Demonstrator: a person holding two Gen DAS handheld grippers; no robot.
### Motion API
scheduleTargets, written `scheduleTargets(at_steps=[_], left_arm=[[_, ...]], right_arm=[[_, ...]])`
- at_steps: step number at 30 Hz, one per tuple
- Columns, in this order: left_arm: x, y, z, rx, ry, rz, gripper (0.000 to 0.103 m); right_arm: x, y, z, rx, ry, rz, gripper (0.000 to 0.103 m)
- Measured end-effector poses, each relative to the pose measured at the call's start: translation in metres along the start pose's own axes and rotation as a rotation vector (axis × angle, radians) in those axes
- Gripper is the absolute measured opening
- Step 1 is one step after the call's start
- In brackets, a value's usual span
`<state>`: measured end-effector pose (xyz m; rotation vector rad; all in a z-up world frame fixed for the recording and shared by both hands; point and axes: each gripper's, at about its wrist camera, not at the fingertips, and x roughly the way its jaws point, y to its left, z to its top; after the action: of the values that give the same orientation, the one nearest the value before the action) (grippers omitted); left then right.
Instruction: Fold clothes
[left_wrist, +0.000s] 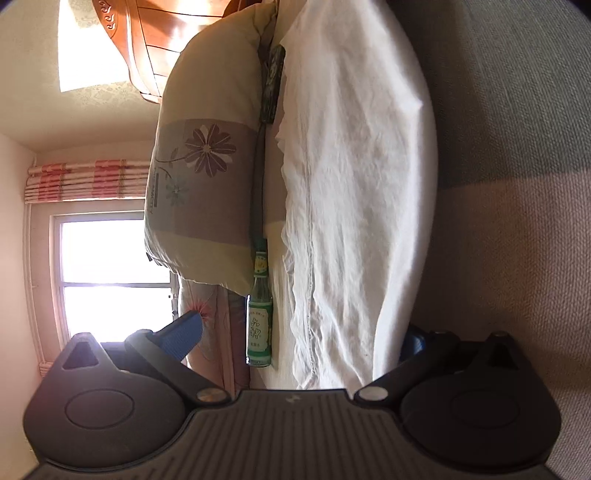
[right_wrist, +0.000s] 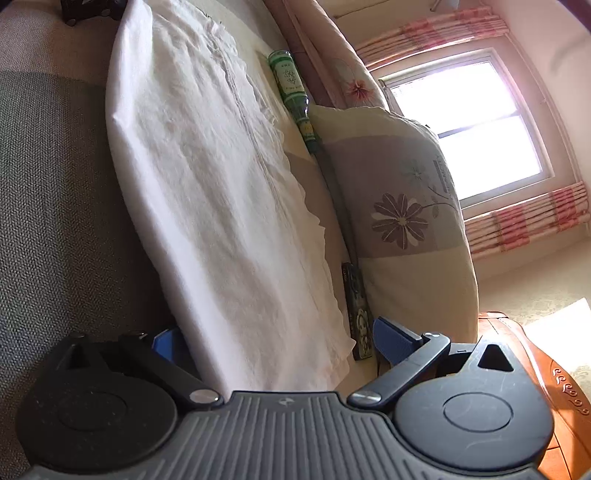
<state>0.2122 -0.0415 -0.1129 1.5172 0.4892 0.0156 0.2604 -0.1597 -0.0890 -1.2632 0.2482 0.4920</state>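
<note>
White garment edge btwn pads | L tool open | R tool open

Window glare, fisheye edge warp

I see a floral pillow lying on the bed, with a green glass bottle beside its edge and a dark patterned flat object along the same line. Behind the pillow I note a bright window, pink striped curtains and a carved wooden headboard.
</note>
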Motion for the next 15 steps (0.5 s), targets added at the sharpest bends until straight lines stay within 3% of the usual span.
scheduleTargets(at_steps=[2,6,8,10,15], left_arm=[[0.007,0.004,-0.007,-0.024,0.013,-0.025,0.102],[0.018,-0.003,-0.019,0.019,0.047,0.008,0.1],[0.016,-0.008,-0.015,0.052,0.046,-0.024,0.089],[0.014,-0.013,-0.012,0.081,0.046,-0.057,0.067],[0.013,-0.022,-0.011,0.061,0.062,-0.096,0.043]], right_arm=[[0.002,-0.003,-0.008,0.009,0.019,-0.01,0.103],[0.008,-0.008,-0.02,0.004,0.055,-0.033,0.103],[0.009,-0.005,-0.019,-0.018,0.059,-0.03,0.1],[0.009,0.003,-0.014,-0.074,0.045,-0.026,0.092],[0.005,0.016,-0.011,-0.144,0.029,0.004,0.072]])
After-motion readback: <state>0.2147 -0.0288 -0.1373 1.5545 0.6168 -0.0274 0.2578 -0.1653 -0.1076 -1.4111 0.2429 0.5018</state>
